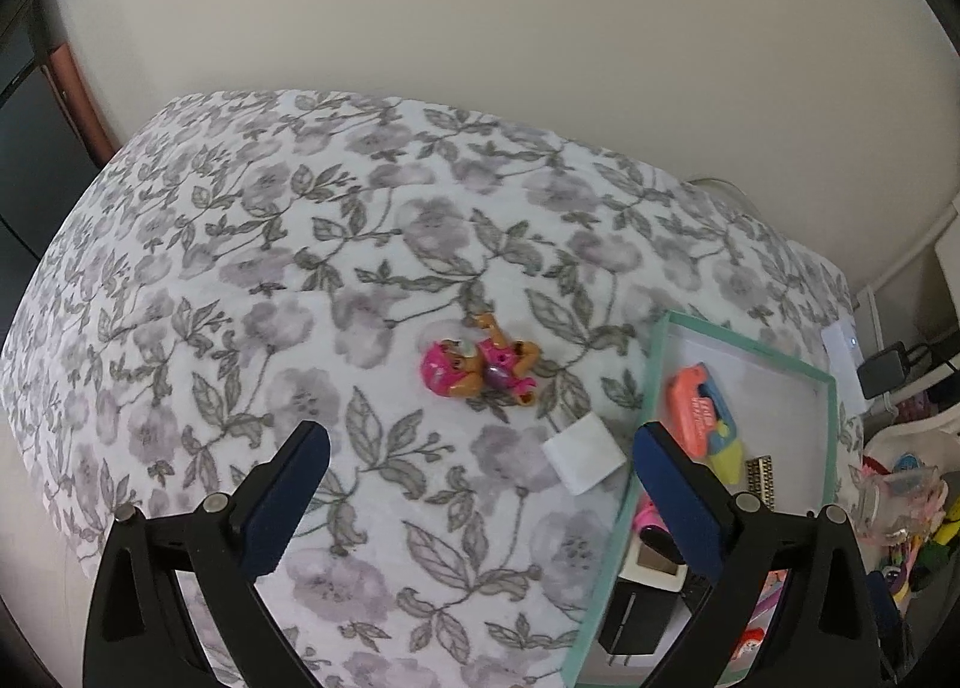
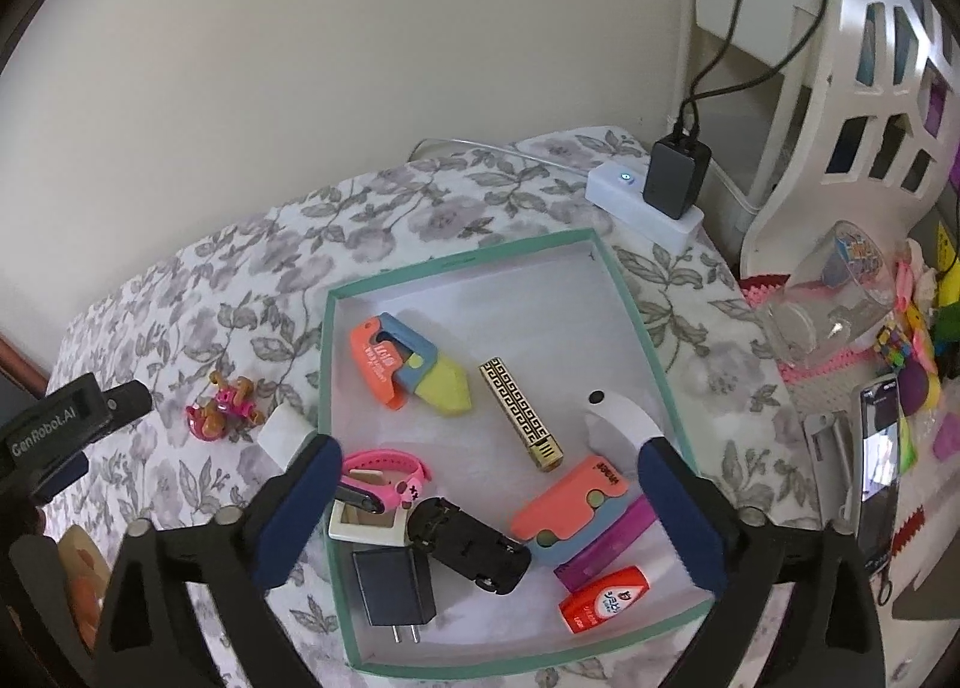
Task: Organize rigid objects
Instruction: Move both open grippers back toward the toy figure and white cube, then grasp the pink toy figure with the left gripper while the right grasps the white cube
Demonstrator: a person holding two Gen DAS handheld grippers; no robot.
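Both tools are standing released, grasping nothing: left tool (image 1: 480, 484) is hovering below the pink-and-orange plastic toy figure (image 1: 480, 367); right tool (image 2: 489, 502) is hovering over the mint-rimmed white cardboard box (image 2: 324, 376)

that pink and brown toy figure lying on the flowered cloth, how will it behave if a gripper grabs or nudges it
The toy figure looks like hard moulded plastic, so probably stiff and light. Its limbs stick out unevenly, so wide pads may catch one part and let it twist. It lies on the soft flowered cloth, so a nudge would likely drag or tumble it rather than roll it.
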